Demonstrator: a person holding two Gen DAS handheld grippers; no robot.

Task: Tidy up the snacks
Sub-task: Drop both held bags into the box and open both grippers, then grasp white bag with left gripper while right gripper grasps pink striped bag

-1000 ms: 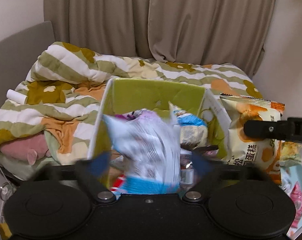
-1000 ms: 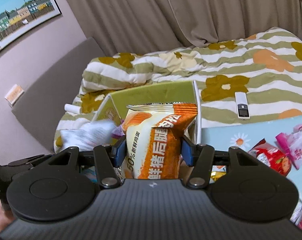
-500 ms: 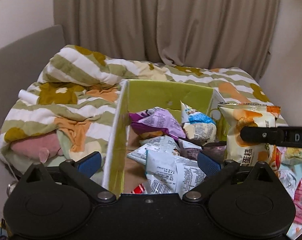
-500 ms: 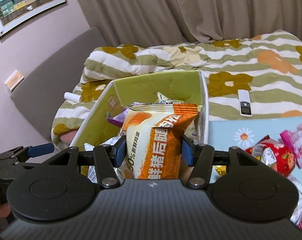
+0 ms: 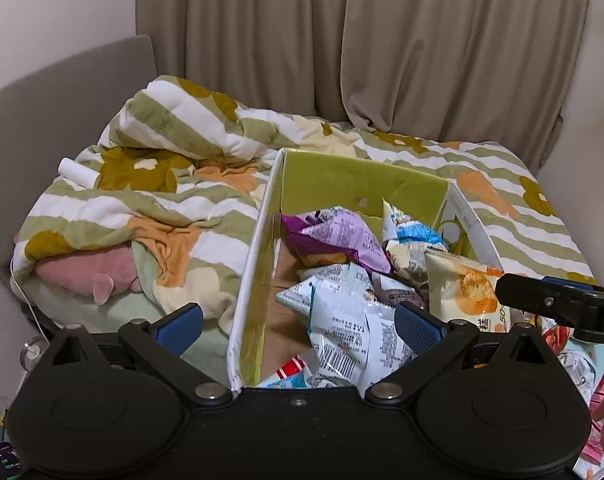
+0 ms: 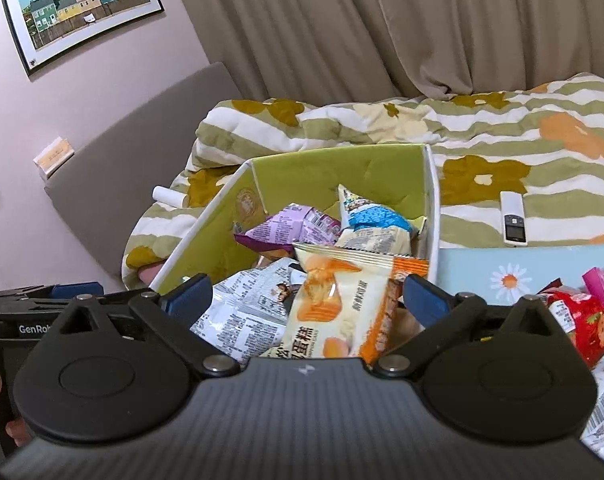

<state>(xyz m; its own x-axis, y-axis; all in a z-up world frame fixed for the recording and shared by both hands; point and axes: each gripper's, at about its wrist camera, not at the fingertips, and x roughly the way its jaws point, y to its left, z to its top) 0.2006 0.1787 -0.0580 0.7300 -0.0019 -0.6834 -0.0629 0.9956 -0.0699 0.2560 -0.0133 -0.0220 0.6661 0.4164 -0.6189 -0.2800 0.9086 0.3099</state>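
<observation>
A green box (image 5: 341, 176) (image 6: 337, 168) on the bed holds several snack packets: a purple one (image 5: 333, 236) (image 6: 290, 226), a blue and white one (image 5: 411, 236) (image 6: 375, 220), a white one (image 5: 353, 328) (image 6: 246, 312). An orange and white cake packet (image 6: 337, 308) (image 5: 461, 292) lies loose in the box between my right gripper's spread fingers. My right gripper (image 6: 306, 300) is open over the box's near right part. My left gripper (image 5: 298, 322) is open and empty, straddling the box's left wall.
The box sits on a striped flowered quilt (image 5: 162, 200). A white remote (image 6: 513, 220) lies on the quilt to the right. A pale blue daisy tray (image 6: 501, 272) holds more snacks, one a red packet (image 6: 581, 324). A pink plush (image 5: 86, 276) lies at the left.
My left gripper let the white packet fall into the box and opened. My right gripper opened and the orange cake packet dropped into the box.
</observation>
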